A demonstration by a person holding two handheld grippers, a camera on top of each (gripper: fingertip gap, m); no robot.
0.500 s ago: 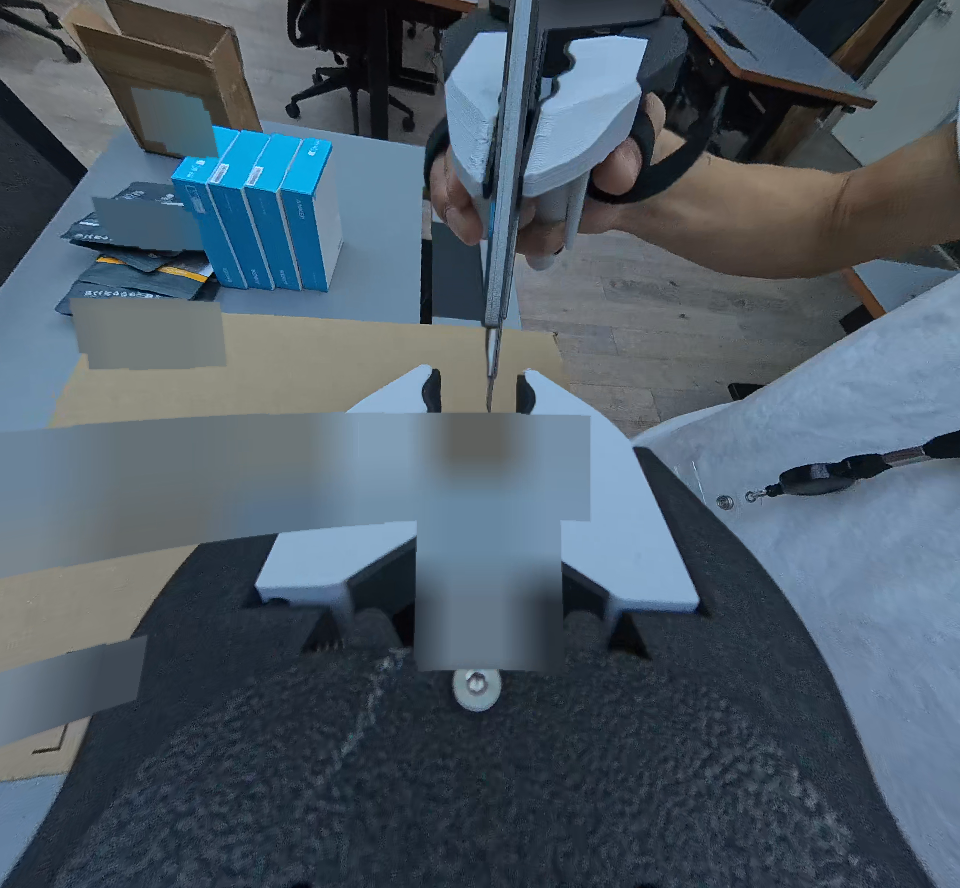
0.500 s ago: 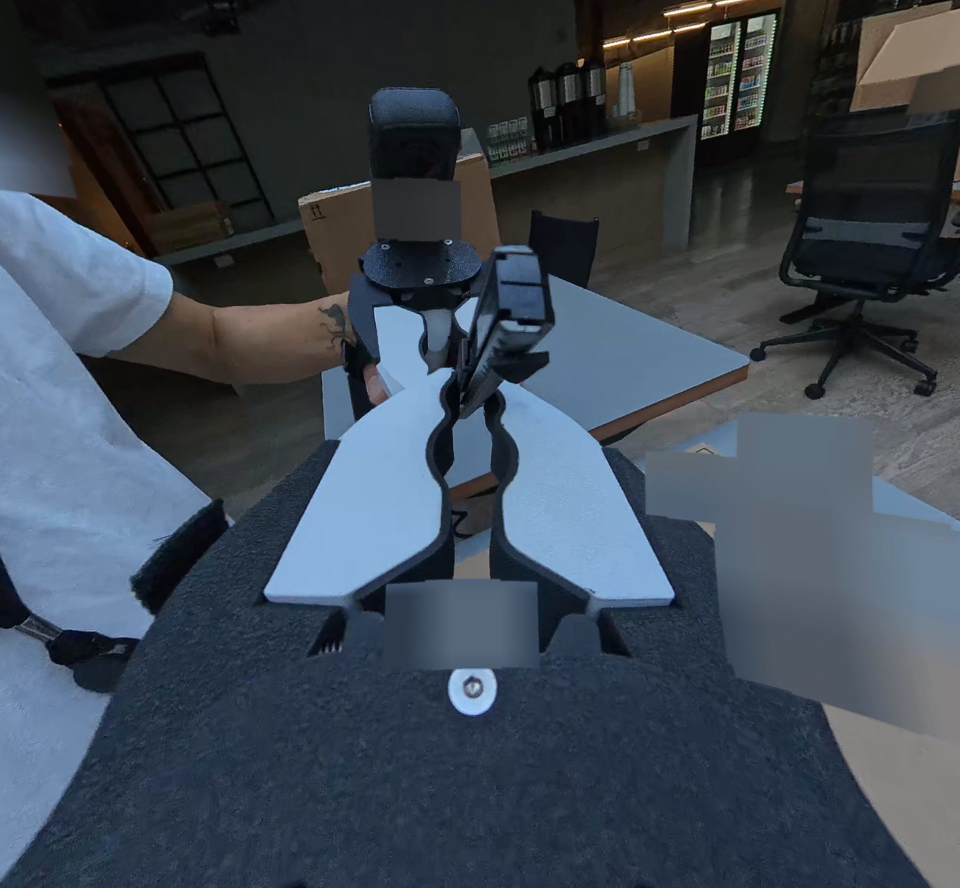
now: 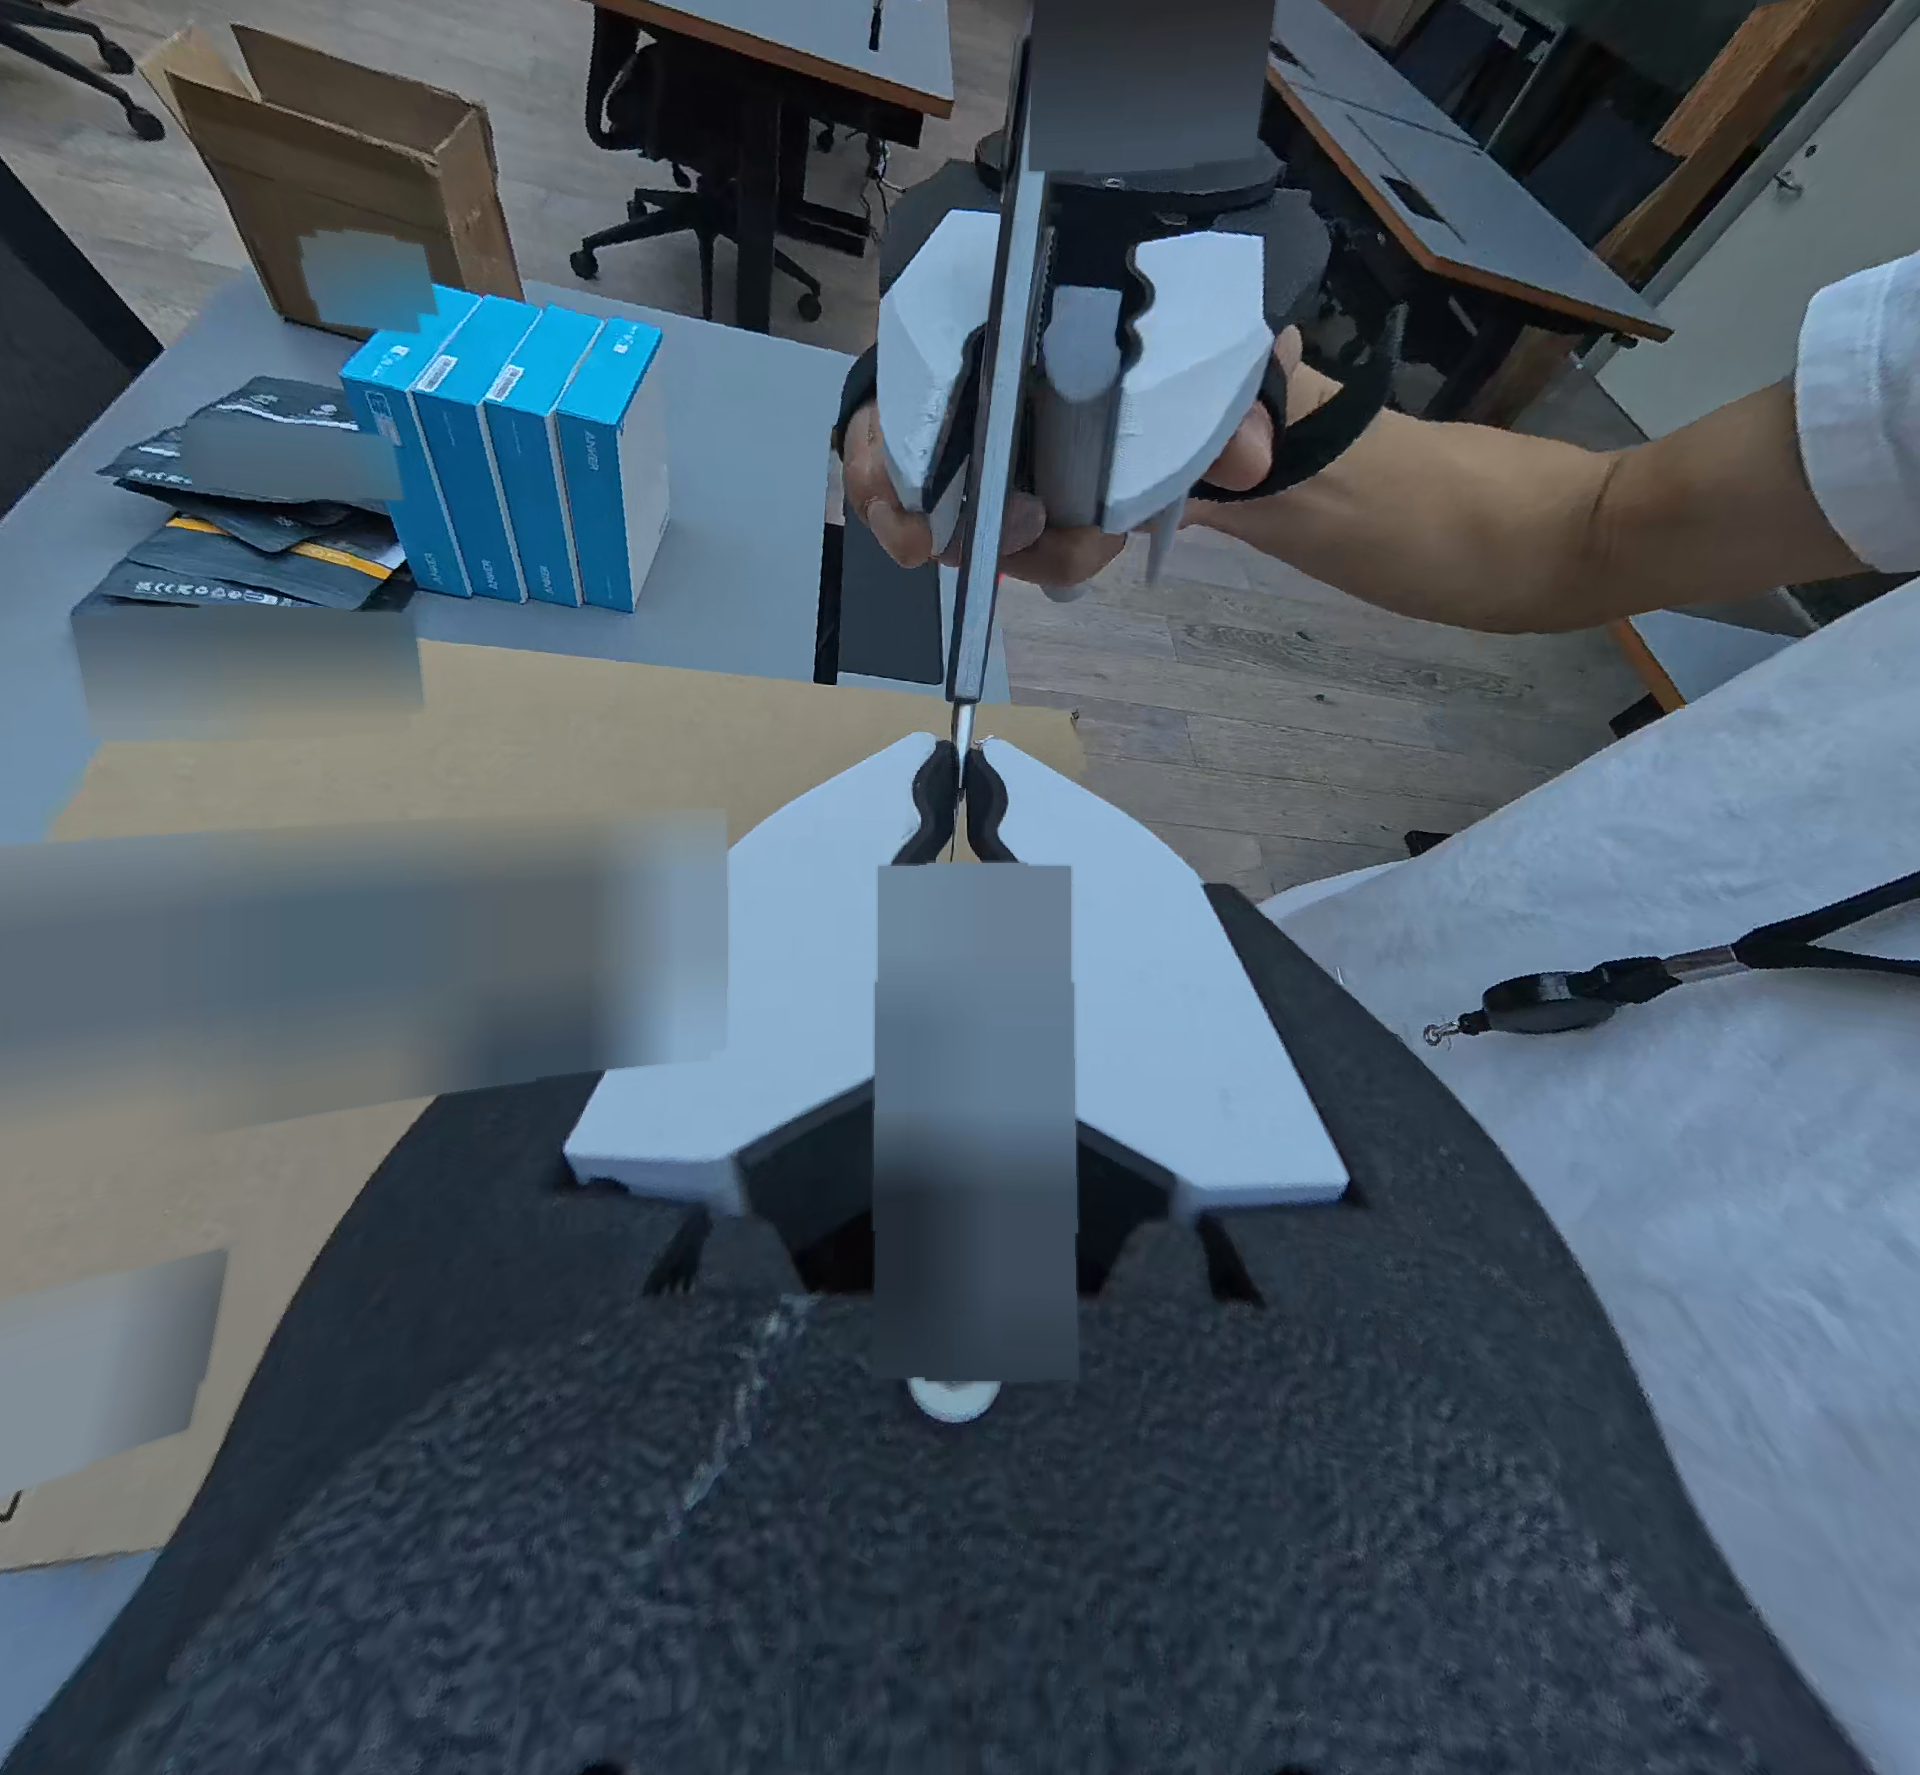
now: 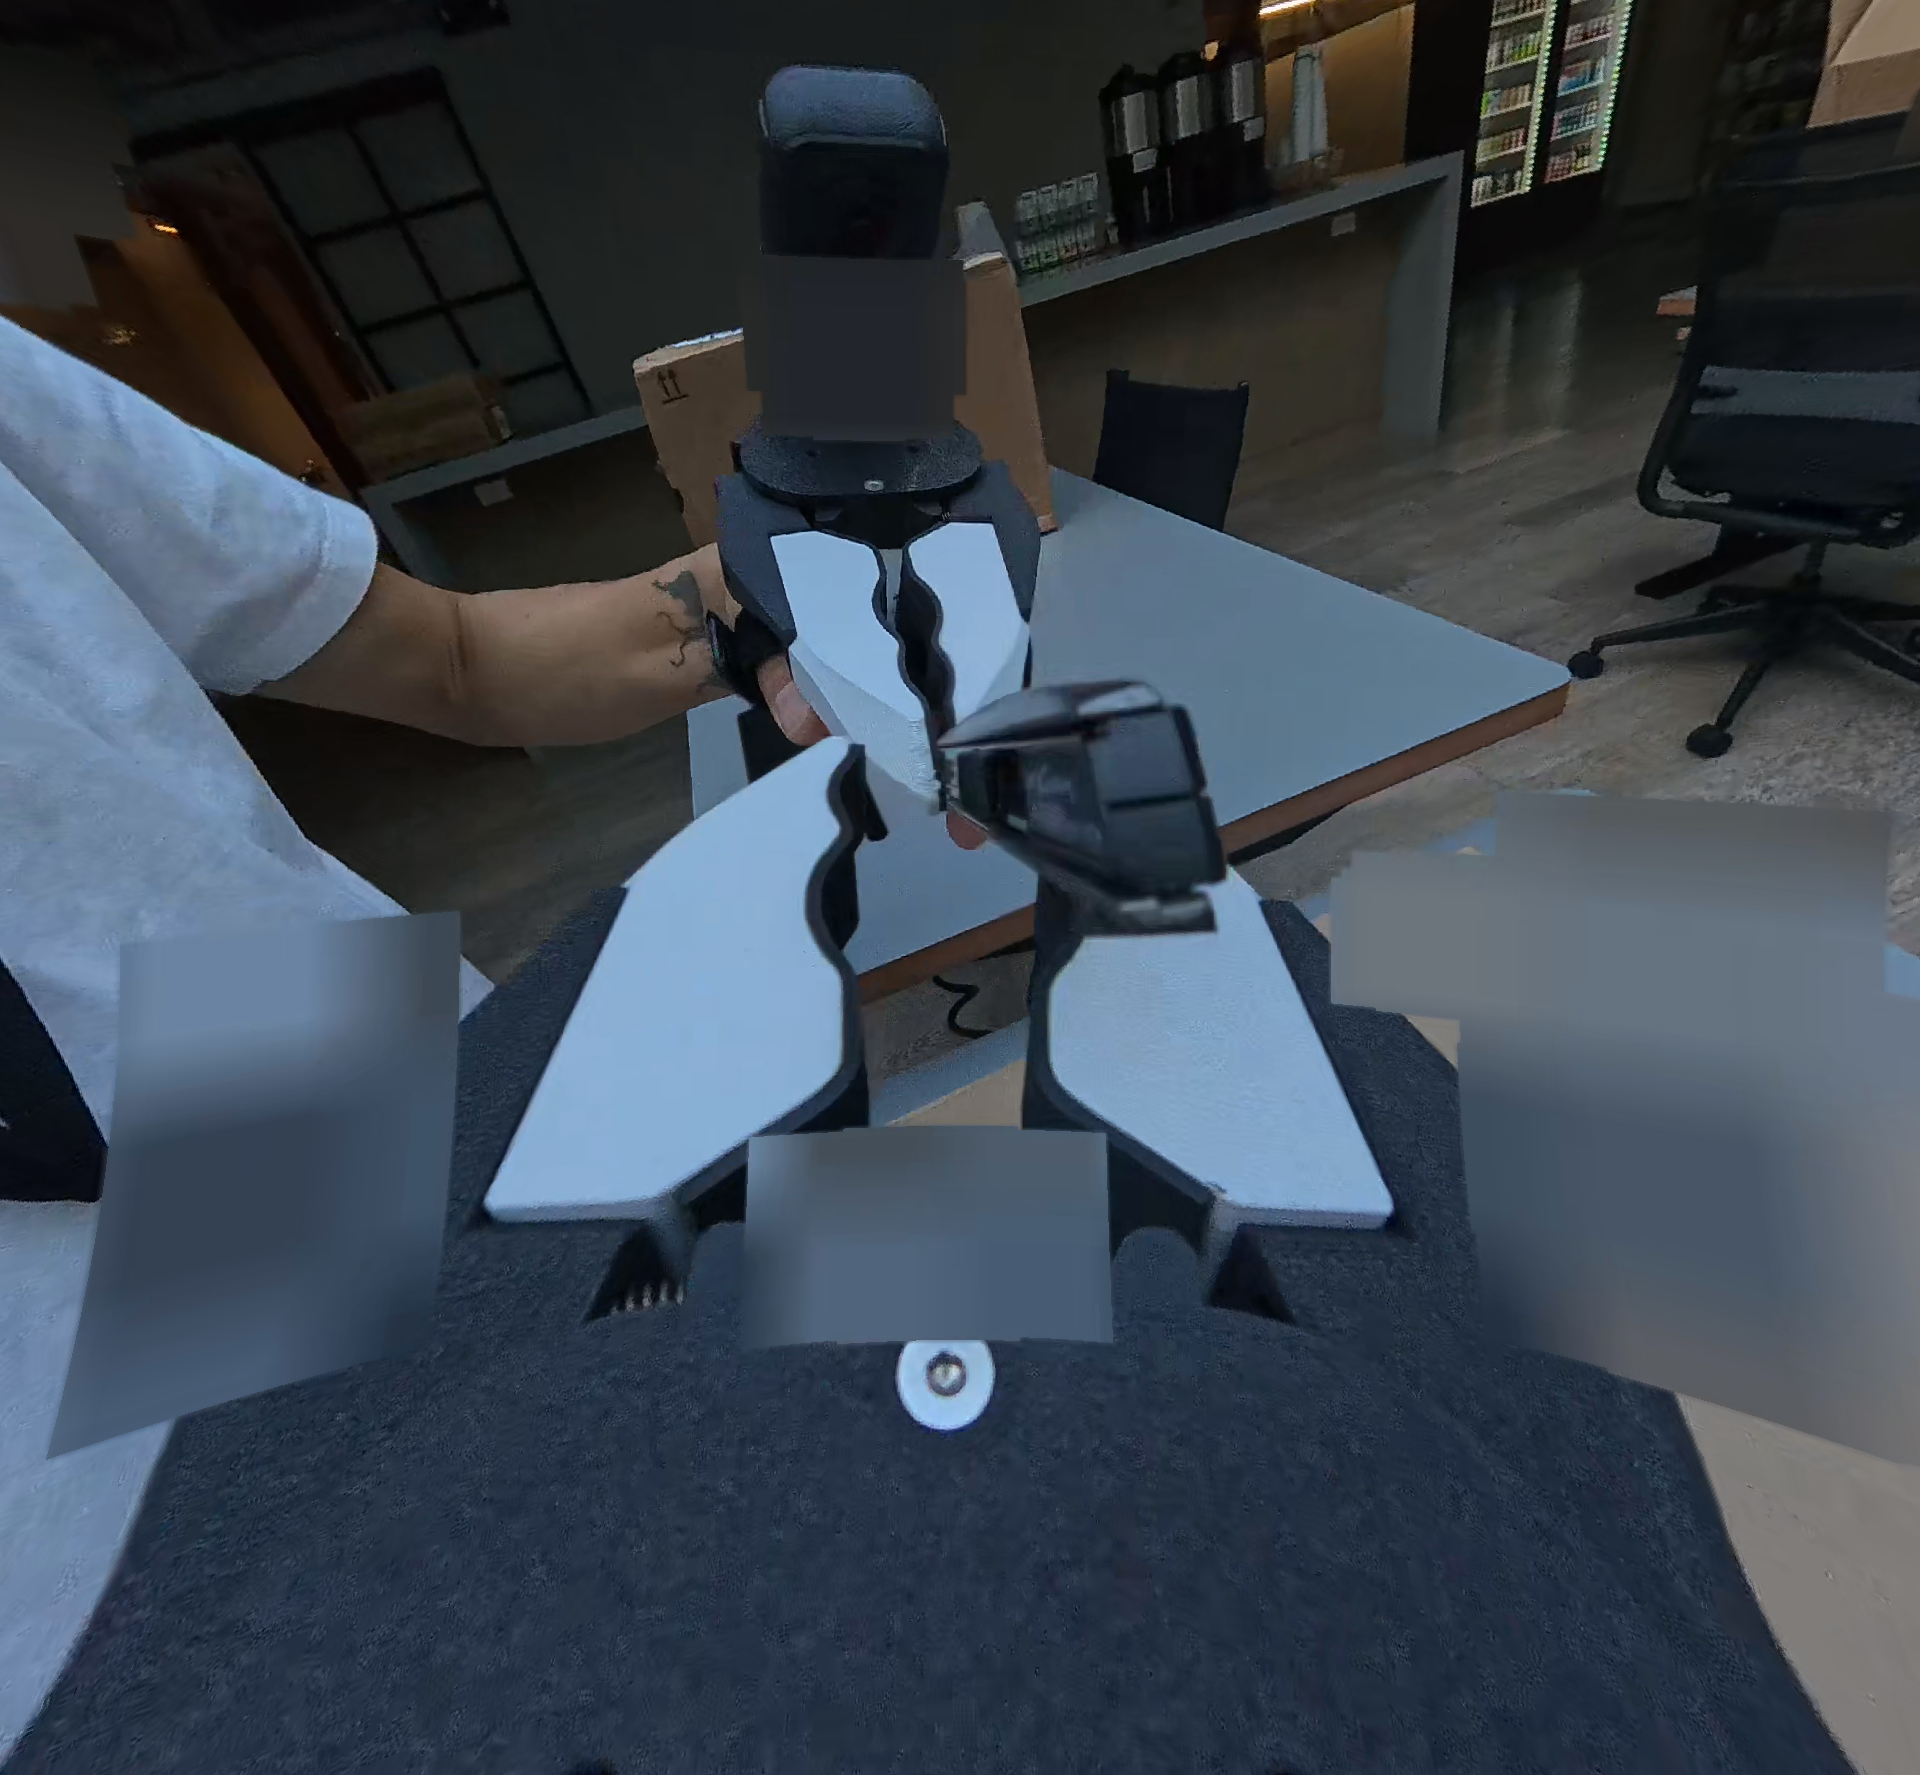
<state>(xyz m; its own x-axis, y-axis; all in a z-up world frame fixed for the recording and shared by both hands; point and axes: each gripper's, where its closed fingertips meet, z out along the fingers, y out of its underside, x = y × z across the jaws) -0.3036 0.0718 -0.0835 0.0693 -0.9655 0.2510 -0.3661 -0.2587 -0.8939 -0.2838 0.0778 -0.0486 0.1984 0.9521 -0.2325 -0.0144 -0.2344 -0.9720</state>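
The left gripper (image 3: 961, 761) has its two white fingers pressed together on the thin metal tip of a black flat tool (image 3: 987, 478). The right wrist view shows the same pinch from the other side, the left gripper (image 4: 928, 769) meeting the pointed end of the black flat tool (image 4: 1091, 790).

The right gripper (image 4: 940, 852) has its fingers spread well apart. The tool's wider end sits over the tip of one of them. In the left wrist view the right gripper (image 3: 1029, 499) faces the camera with the tool seen edge-on in the gap. The tool lies against one finger and is clear of the other. I cannot tell whether that contact is firm.

The tool hangs in the air above the far edge of a cardboard sheet (image 3: 520, 749), which lies on a grey table (image 3: 727, 499). Just beyond the sheet stands a row of four blue boxes (image 3: 499, 458). Black pouches (image 3: 249, 541) lie beside the row, at the sheet's far left corner. Further beyond the sheet stands an open cardboard box (image 3: 343, 167).
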